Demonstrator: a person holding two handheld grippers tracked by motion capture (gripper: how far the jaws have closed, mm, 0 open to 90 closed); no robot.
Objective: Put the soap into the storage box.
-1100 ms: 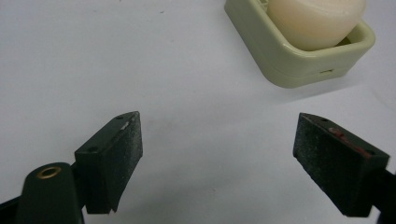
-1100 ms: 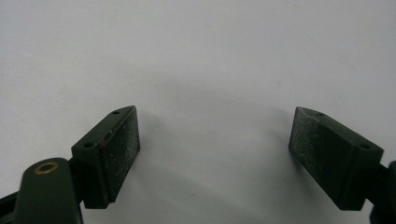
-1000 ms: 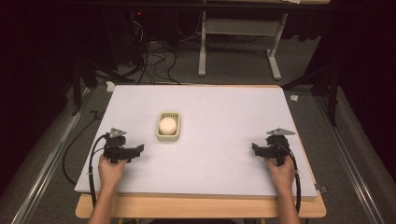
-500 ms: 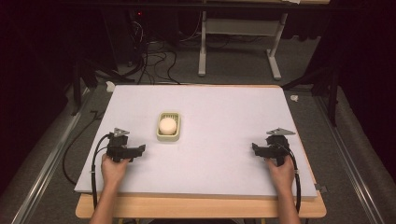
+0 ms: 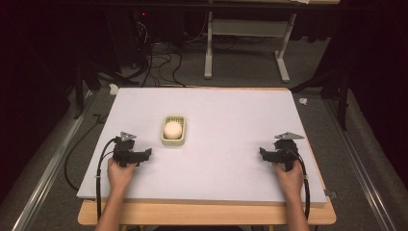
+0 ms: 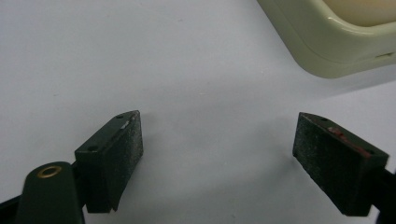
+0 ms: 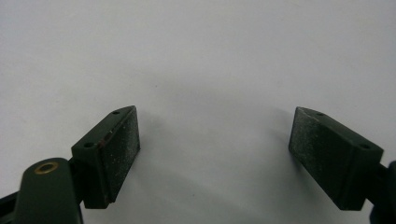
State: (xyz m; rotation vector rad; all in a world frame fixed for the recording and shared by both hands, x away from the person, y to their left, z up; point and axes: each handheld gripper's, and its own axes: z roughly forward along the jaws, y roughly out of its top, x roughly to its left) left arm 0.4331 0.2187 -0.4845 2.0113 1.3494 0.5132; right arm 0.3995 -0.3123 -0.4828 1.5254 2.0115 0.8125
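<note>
We log almost no change over the last second: the left hand-held gripper (image 5: 145, 155) stays just beside the pale tray (image 5: 166, 136) holding an egg (image 5: 173, 129), jaws wide; right hand-held gripper (image 5: 263, 153) rests well apart, also wide, on the desk (image 5: 231, 125). No grasp has begun.

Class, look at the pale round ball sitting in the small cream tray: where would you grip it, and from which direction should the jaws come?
Grip the ball across its widest part, coming straight down from above. The tray's walls ring its lower half, so a sideways approach would likely be blocked, while its top stands clear of the rim. The left gripper, jaws open, is nearer.
</note>
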